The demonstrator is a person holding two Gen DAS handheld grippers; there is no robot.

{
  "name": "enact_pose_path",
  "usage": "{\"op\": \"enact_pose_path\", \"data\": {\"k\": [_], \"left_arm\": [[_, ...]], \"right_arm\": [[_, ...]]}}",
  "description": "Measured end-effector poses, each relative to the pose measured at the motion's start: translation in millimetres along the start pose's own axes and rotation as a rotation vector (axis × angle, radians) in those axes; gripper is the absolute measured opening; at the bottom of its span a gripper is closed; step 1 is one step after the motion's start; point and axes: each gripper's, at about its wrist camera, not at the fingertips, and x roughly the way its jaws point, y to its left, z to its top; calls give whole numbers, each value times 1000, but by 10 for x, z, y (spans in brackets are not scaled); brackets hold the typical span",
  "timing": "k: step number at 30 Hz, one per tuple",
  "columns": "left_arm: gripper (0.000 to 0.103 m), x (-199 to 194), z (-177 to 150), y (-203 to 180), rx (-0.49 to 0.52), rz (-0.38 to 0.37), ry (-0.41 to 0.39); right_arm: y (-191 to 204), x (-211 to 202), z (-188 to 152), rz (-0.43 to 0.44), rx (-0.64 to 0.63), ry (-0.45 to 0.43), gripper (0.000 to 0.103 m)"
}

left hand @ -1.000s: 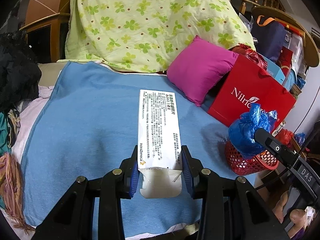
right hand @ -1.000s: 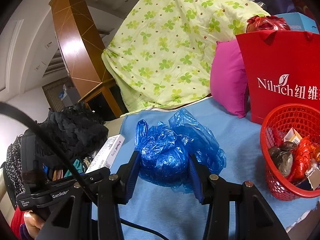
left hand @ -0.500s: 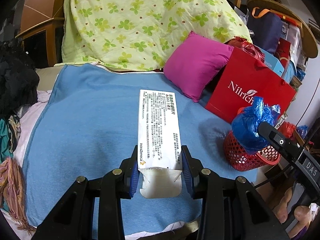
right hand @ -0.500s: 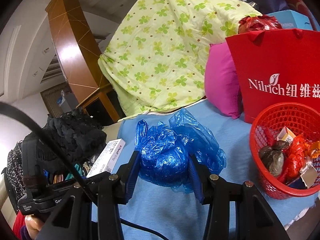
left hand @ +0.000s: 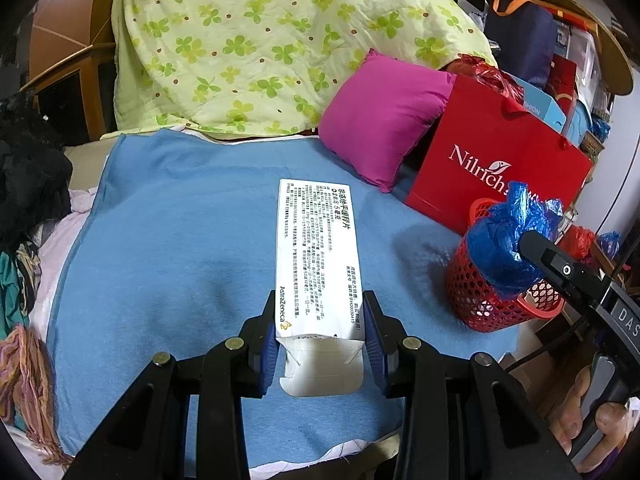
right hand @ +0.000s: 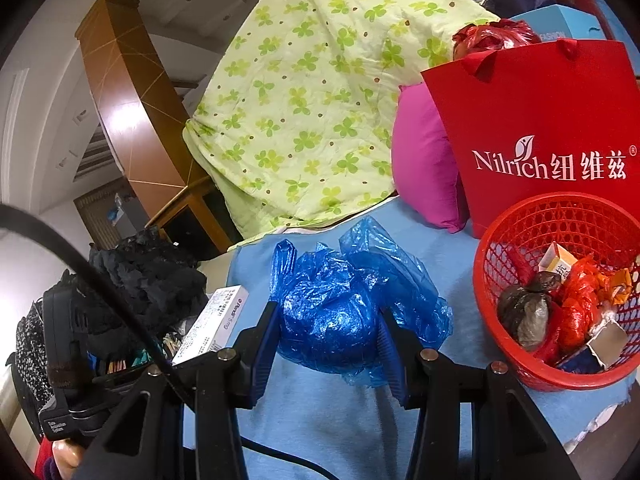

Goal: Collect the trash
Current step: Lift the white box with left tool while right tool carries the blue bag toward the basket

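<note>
Clamping the near end of a white medicine carton (left hand: pixel 318 256), the left gripper (left hand: pixel 320 344) has its jaws pressed narrow against the carton's two long sides, whose open end flap hangs out toward the camera; the carton juts forward above the blue blanket (left hand: pixel 180 240) that covers the bed, roughly over the blanket's middle; the right gripper (right hand: pixel 326 344) has its jaws closed on a crumpled blue plastic bag (right hand: pixel 332 304), the blue pads sunk into its sides and loose folds of film spilling up and to the right; in the left wrist view that same bag shows held just above the rim of a red mesh basket (left hand: pixel 492 300), which stands at the right edge of the bed near the front corner; the basket (right hand: pixel 560 216) already holds a dark knotted bag, red and orange wrappers and small cartons; directly behind it stands a red Nilrich paper bag (right hand: pixel 540 112), with a magenta pillow (left hand: pixel 384 116) beside that toward the head of the bed; a green clover-print quilt (left hand: pixel 260 40) is heaped along the far edge; dark clothes (right hand: pixel 140 272) pile at the left edge.
</note>
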Motion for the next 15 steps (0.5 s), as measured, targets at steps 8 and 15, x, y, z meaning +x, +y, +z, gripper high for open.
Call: {"op": "enact_pose_path", "data": {"k": [8, 15], "left_arm": [[40, -2, 46, -218, 51, 2, -4], [40, 13, 82, -404, 93, -5, -3]], "right_arm": [[-99, -131, 24, -6, 21, -29, 50], [-240, -243, 78, -19, 49, -54, 51]]}}
